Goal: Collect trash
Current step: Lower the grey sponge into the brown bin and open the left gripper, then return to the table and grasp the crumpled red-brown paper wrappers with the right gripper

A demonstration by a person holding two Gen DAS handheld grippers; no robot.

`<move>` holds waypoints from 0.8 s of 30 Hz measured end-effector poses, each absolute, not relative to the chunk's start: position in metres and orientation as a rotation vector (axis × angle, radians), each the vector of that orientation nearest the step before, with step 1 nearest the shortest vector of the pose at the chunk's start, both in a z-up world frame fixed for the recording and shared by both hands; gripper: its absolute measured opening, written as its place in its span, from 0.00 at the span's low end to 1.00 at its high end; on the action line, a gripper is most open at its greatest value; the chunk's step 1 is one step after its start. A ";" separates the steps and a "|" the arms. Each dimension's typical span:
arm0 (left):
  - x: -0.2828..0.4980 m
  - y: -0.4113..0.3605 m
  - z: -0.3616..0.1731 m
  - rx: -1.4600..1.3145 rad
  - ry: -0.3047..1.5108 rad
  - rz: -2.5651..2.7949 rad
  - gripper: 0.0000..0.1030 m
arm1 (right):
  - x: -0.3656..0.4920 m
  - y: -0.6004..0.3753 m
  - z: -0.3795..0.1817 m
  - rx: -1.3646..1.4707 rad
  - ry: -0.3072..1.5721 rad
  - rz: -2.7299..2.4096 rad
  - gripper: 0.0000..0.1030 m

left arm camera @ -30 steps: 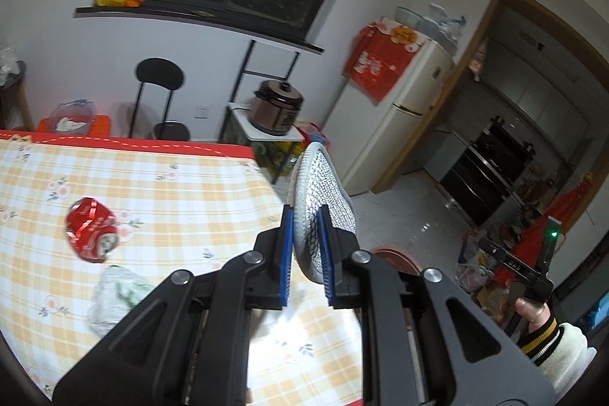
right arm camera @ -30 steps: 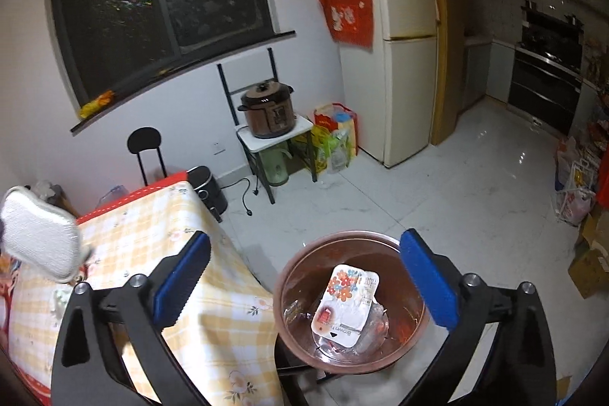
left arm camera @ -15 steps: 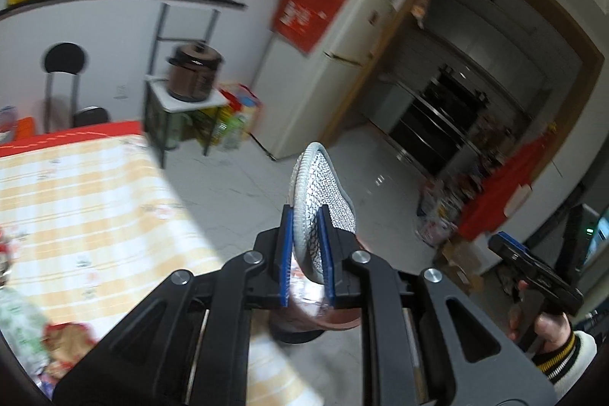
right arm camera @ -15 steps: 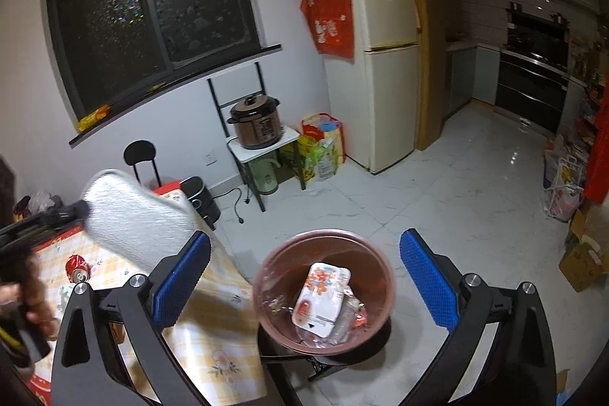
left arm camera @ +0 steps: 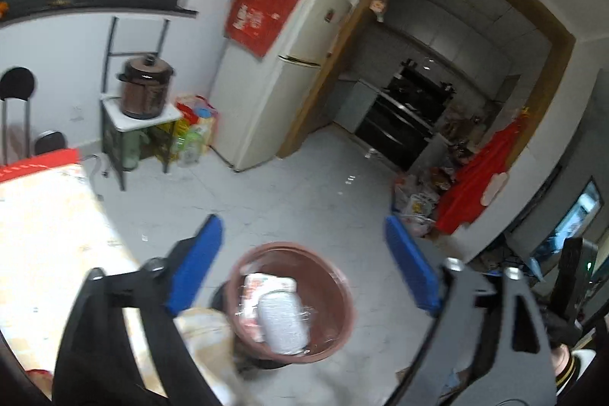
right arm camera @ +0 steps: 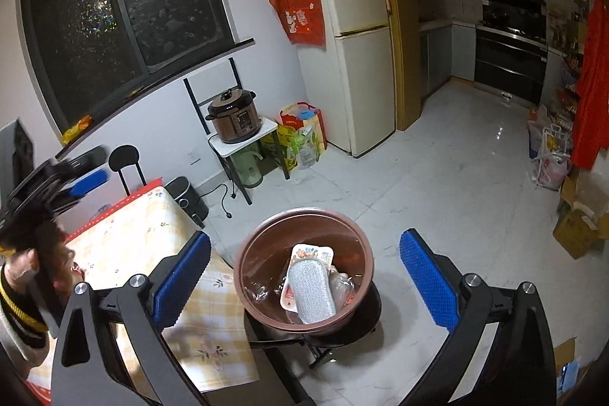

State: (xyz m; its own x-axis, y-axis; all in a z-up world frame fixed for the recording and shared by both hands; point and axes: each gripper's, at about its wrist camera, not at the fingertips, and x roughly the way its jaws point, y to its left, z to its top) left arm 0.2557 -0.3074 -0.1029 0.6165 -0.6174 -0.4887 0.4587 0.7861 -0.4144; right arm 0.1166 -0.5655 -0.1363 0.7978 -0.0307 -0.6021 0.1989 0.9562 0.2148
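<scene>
The left gripper [left arm camera: 304, 253] hangs over the brown bin [left arm camera: 335, 291], its blue-padded jaws opening and standing wide apart with nothing pressed between them. The grey mesh pad [left arm camera: 283, 322] lies below and between the fingers, well clear of both pads, resting inside the bin on top of a white printed wrapper [left arm camera: 262, 286]. From the right wrist view the right gripper [right arm camera: 304, 276] also points down at the same bin [right arm camera: 251, 253], its jaws spread wide and empty, one finger on each side of the rim; the grey mesh pad [right arm camera: 310, 290] sits slanted in the middle of the bin over the wrapper [right arm camera: 310, 251], with clear crumpled plastic [right arm camera: 342, 288] beside it on the right. The bin stands on a dark stand just right of the table [right arm camera: 125, 242] with its yellow checked cloth. At the far left of that view the left gripper [right arm camera: 82, 177] shows, held by a hand [right arm camera: 34, 265] in a striped cuff. A fridge [right arm camera: 357, 55] stands against the far wall
</scene>
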 end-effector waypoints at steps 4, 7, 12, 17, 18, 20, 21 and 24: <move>0.242 -0.251 -0.101 -0.241 0.702 -0.546 0.95 | 0.125 -0.544 -0.136 0.276 0.635 -0.091 0.95; 0.222 -0.201 -0.101 -0.203 0.705 -0.435 0.95 | 0.134 -0.516 -0.135 0.266 0.636 -0.043 0.95; 0.180 -0.109 -0.106 -0.170 0.715 -0.221 0.95 | 0.150 -0.455 -0.136 0.240 0.649 0.063 0.95; 0.134 -0.015 -0.113 -0.202 0.720 -0.036 0.95 | 0.160 -0.377 -0.145 0.207 0.685 0.186 0.95; 0.120 0.006 -0.116 -0.202 0.722 0.013 0.95 | 0.161 -0.360 -0.147 0.202 0.695 0.213 0.95; 0.099 0.033 -0.120 -0.204 0.728 0.078 0.95 | 0.163 -0.334 -0.152 0.199 0.716 0.261 0.95; 0.089 0.046 -0.122 -0.209 0.731 0.109 0.95 | 0.164 -0.323 -0.153 0.197 0.726 0.281 0.95; 0.053 0.091 -0.136 -0.263 0.736 0.186 0.95 | 0.166 -0.271 -0.165 0.167 0.780 0.366 0.95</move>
State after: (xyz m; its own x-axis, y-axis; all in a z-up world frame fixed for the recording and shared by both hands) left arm 0.0534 0.0905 -0.1362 0.7269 0.0746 -0.6827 -0.2583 0.9508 -0.1712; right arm 0.1659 -0.2713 -0.1650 0.6519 0.3816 -0.6553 -0.2594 0.9242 0.2801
